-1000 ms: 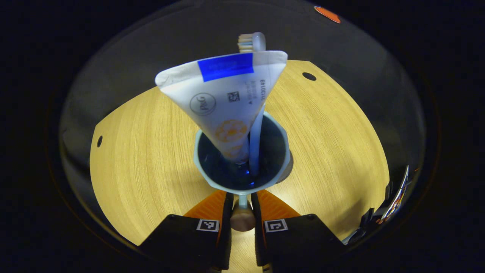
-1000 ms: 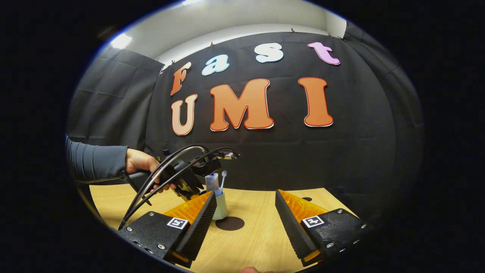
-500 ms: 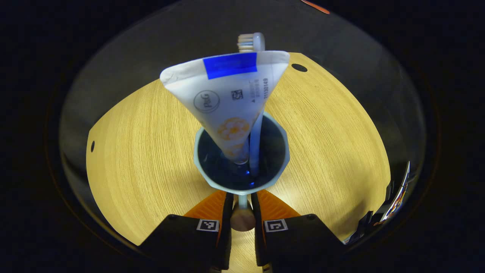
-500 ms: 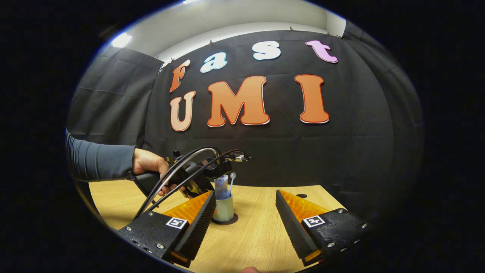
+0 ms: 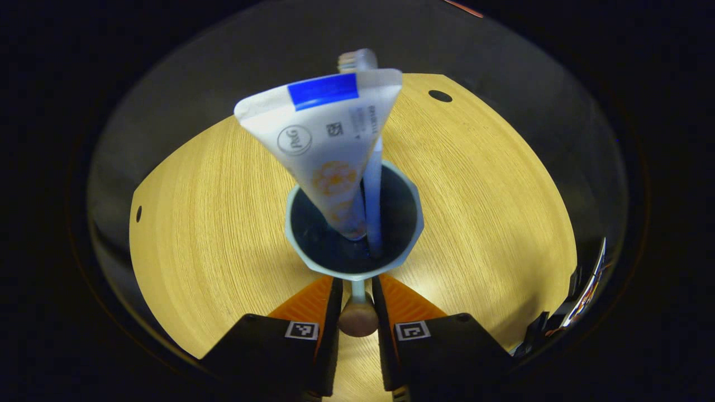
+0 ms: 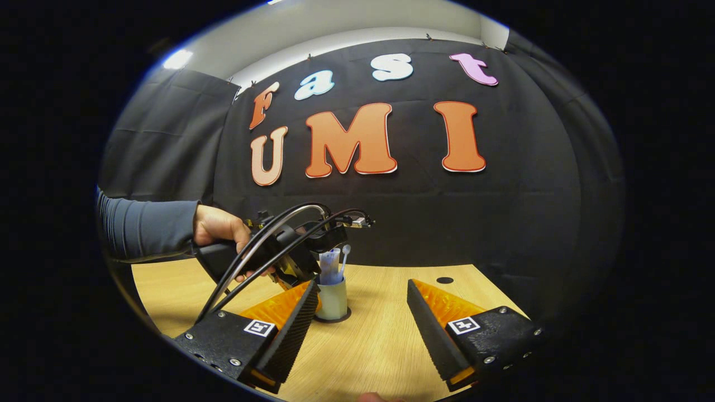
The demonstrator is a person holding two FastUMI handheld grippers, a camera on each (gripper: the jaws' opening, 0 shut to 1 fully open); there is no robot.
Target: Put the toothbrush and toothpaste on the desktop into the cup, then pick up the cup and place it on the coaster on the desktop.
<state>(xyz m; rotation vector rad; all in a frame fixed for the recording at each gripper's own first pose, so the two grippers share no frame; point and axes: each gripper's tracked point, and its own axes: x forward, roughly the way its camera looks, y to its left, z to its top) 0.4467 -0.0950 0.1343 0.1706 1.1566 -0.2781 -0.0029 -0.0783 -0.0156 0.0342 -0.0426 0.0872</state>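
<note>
The cup [image 5: 354, 223] is sitting on the dark coaster [image 6: 332, 318], its near rim pinched by the nearly closed left gripper [image 5: 354, 291]. Light, rigid, top-heavy with toothpaste tube [image 5: 325, 142] and toothbrush [image 5: 371, 184]; rim grip suits. The right gripper [image 6: 363, 321] is hanging wide open, empty.

We see our right gripper [image 6: 360, 329] near, jaws wide apart over the pale wooden desktop [image 6: 368, 346], farther left a sleeved hand [image 6: 220, 229] holding our left gripper [image 6: 296, 268] at the pale cylindrical cup [image 6: 333, 298], which stands on the dark round coaster [image 6: 342, 318], white toothpaste tube [image 6: 328, 267] and toothbrush [image 6: 344, 258] upright inside.
</note>
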